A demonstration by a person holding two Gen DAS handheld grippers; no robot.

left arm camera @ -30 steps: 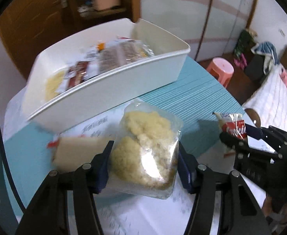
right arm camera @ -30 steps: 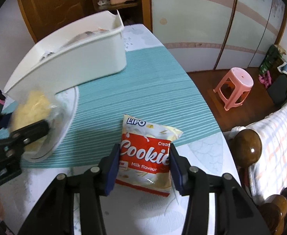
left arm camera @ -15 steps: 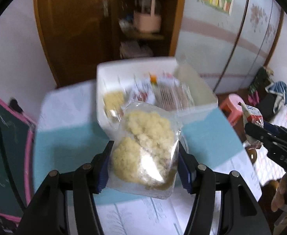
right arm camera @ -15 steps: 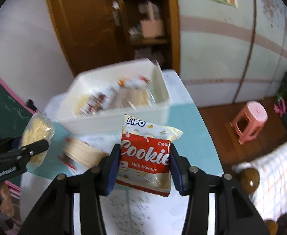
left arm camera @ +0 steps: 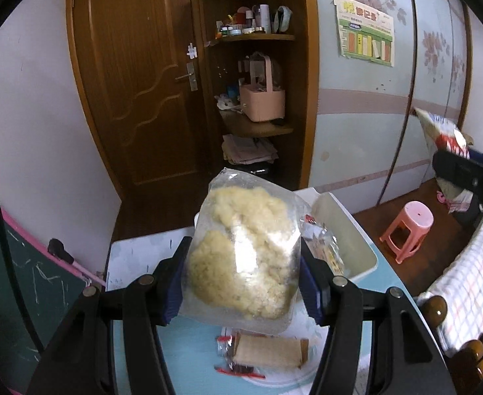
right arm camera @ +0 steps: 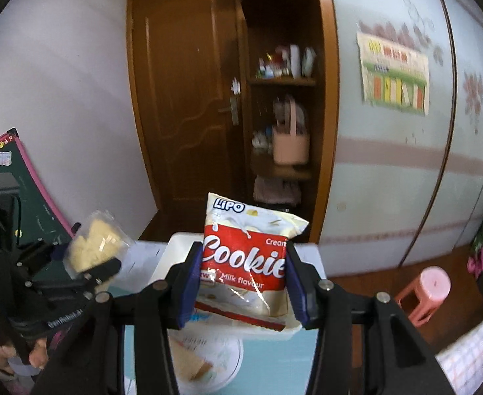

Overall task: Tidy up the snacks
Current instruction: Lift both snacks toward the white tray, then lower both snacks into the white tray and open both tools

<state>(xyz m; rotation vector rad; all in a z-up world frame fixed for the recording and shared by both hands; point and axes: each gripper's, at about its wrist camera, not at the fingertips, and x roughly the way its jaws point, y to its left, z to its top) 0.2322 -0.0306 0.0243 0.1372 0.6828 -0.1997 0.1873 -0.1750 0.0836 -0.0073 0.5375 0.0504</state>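
Carry step: my left hand-held gripper (left arm camera: 243, 276) is clamped on the crumb bag (left arm camera: 244, 253) and my right hand-held gripper (right arm camera: 241, 283) on the cookie packet (right arm camera: 246, 260). Next, lower both into the far white bin (left arm camera: 350, 230).

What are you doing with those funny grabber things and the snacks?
A person is tidying snacks with a grabber in each hand. The left gripper is clamped on a clear bag of yellow crumbly snack. The right gripper is clamped on a red Cookie packet. Both are held up above the white bin, which has snacks in it. One wrapped snack lies on the table.
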